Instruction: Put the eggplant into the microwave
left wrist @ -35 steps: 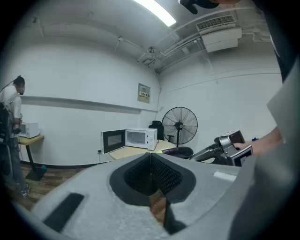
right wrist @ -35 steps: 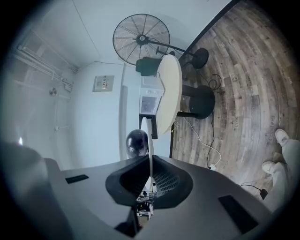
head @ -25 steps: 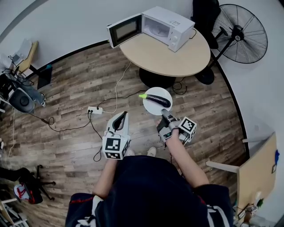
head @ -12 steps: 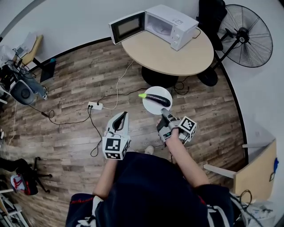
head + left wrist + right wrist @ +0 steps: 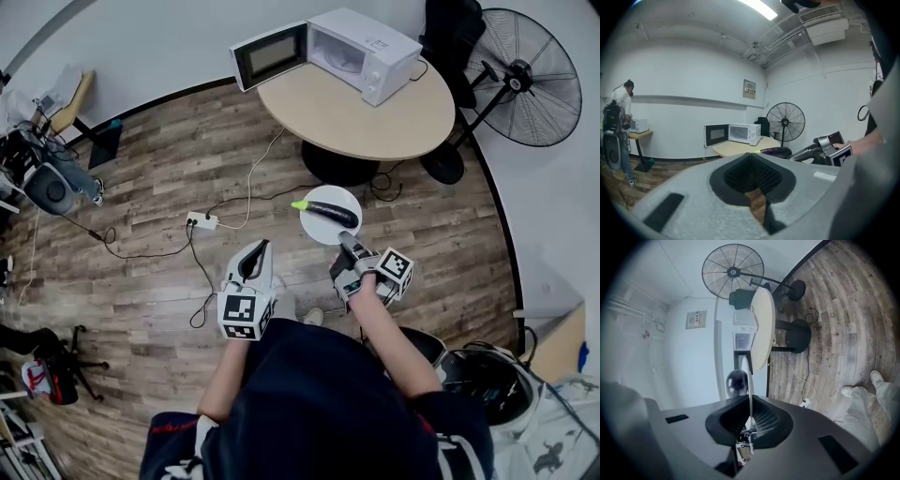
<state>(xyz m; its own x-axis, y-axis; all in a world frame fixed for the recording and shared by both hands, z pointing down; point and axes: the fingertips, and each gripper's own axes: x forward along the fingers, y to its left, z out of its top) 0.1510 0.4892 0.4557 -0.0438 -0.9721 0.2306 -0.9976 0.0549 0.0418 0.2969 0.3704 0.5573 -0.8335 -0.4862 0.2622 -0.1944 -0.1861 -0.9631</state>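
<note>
A dark purple eggplant [image 5: 330,213] with a green stem lies on a white plate [image 5: 341,194]. My right gripper [image 5: 347,246] is shut on the plate's near rim and holds it level above the wooden floor. In the right gripper view the plate [image 5: 751,380] shows edge-on between the jaws, with the eggplant [image 5: 737,380] just beyond. My left gripper [image 5: 256,248] hovers to the left, shut and holding nothing. The white microwave [image 5: 361,52] stands on the round table [image 5: 375,117] ahead, its door [image 5: 270,54] swung open to the left. In the left gripper view, the eggplant [image 5: 776,151] appears in front of the microwave [image 5: 740,133].
A standing fan [image 5: 530,80] is right of the table. A power strip [image 5: 202,222] and cables lie on the floor to the left. Bags and gear [image 5: 47,183] sit at the far left, a dark helmet-like thing [image 5: 487,380] at lower right. A person [image 5: 618,126] stands far left.
The room has shifted a little in the head view as the person moves. Both grippers keep their pose, and the plate with the eggplant stays in the right gripper.
</note>
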